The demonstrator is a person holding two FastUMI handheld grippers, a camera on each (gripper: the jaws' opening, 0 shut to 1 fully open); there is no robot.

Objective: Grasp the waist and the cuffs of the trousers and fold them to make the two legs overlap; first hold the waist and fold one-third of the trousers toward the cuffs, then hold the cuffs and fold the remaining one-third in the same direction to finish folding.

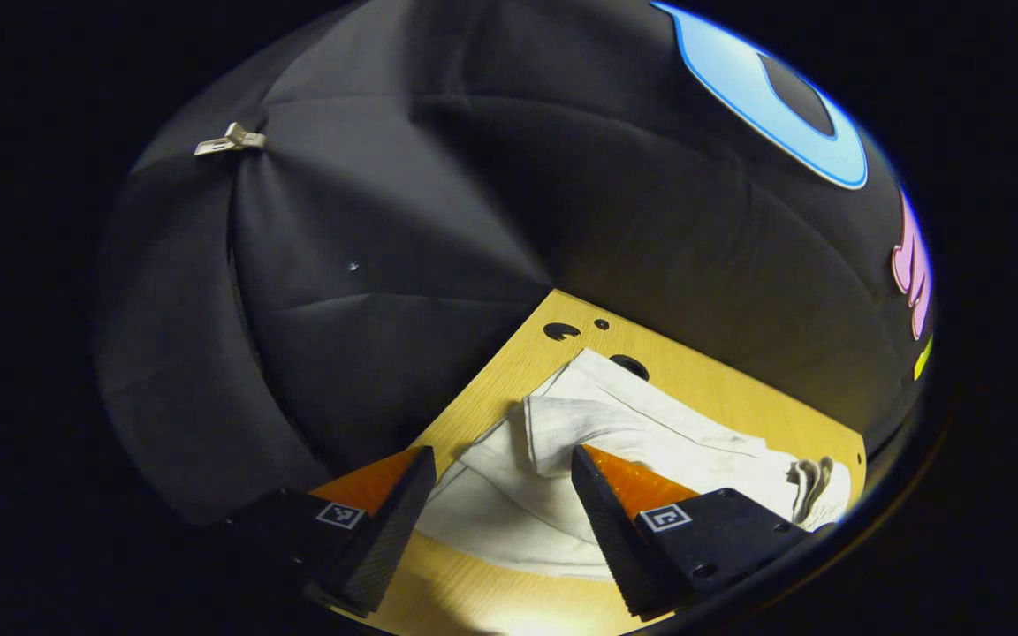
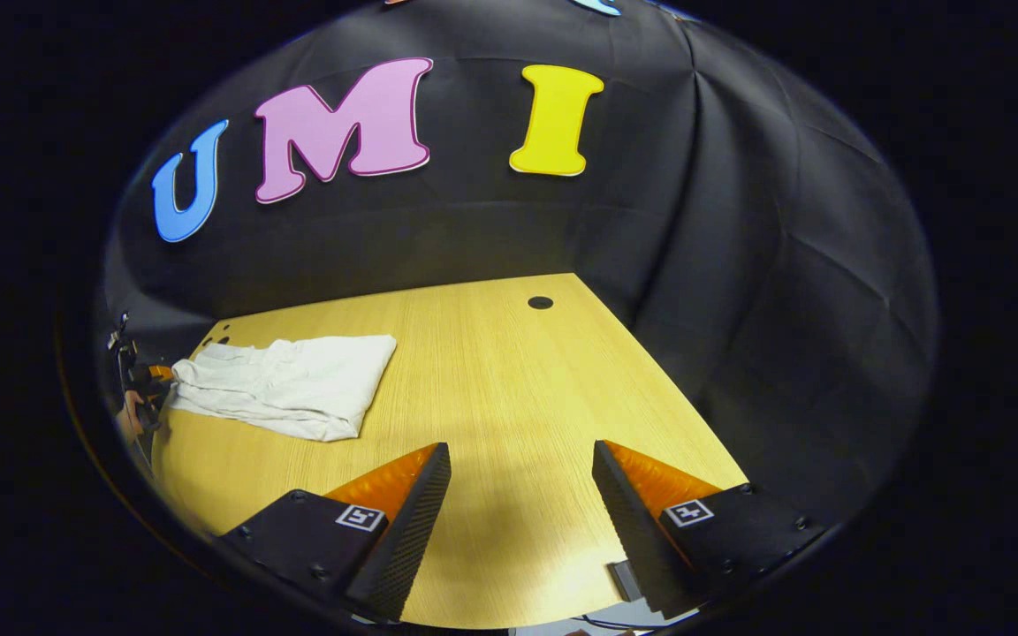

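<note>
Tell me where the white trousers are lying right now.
The white trousers lie bunched on the wooden table at its far left in the right gripper view, near the wall; in the left gripper view they sit just ahead of the open left gripper.

- Left gripper view sits low and close over the folded white cloth trousers [image 1: 650, 433], facing a table corner
- Right gripper view looks across the yellow wooden table [image 2: 509, 389] from farther off; both share the trousers [image 2: 284, 384]

No readable words or numbers; square tags [image 1: 340, 515] on the left gripper [image 1: 502, 486] and right gripper [image 2: 522, 477] carry coded patterns (not letters).
</note>
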